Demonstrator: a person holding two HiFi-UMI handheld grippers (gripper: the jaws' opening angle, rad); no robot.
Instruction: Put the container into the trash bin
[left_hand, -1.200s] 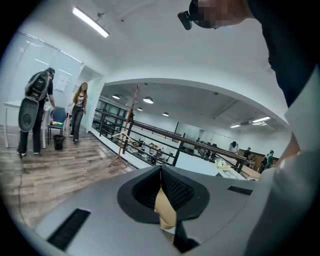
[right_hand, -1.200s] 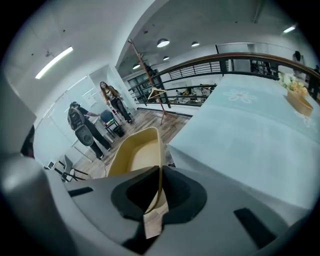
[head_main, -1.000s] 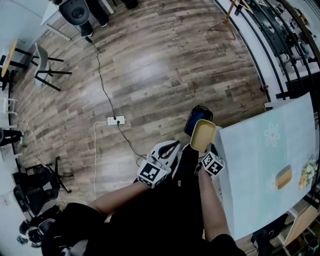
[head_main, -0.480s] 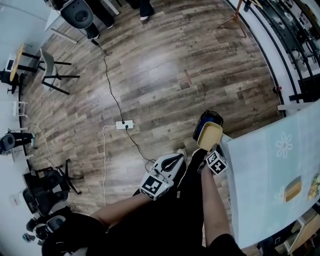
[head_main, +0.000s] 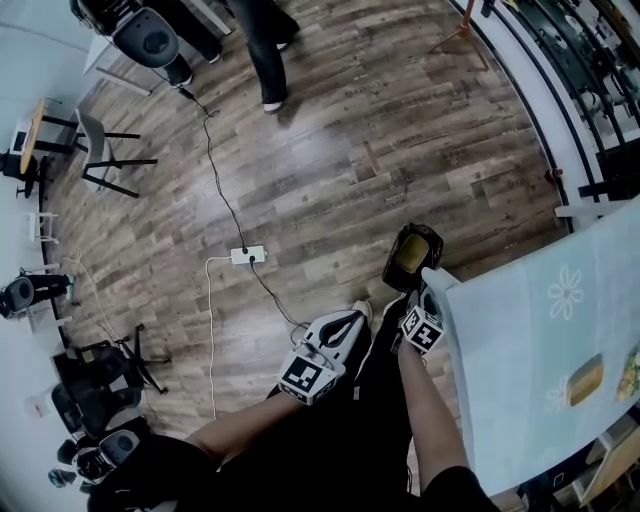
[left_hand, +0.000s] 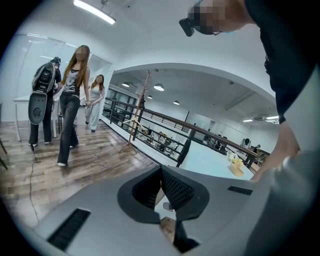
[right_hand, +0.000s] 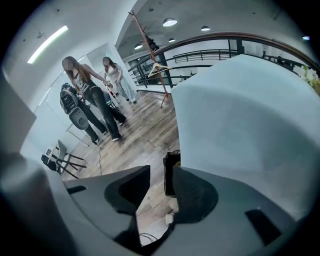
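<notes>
In the head view a black trash bin (head_main: 400, 262) stands on the wood floor at the corner of the table. The tan oval container (head_main: 410, 254) lies inside it. My right gripper (head_main: 418, 292) hangs just above the bin's near rim, its jaws opening with nothing between them. In the right gripper view the fingers (right_hand: 192, 192) stand apart around my right gripper (right_hand: 161, 172), and the bin (right_hand: 170, 175) shows past them with a sliver of the container (right_hand: 177, 164). My left gripper (head_main: 352, 310) (left_hand: 161, 169) is shut and empty, to the left of the bin.
A table with a light-blue cloth (head_main: 540, 340) fills the right side, right beside the bin. A white power strip (head_main: 244, 255) and its cable lie on the floor. A person (head_main: 262, 50) walks at the top. Chairs (head_main: 110, 160) stand far left, and a railing (head_main: 560, 90) runs along the right.
The container was held over the bin by my right gripper; now it lies in the bin and the jaws have come apart. Both grippers sank. A person walked in at the top.
</notes>
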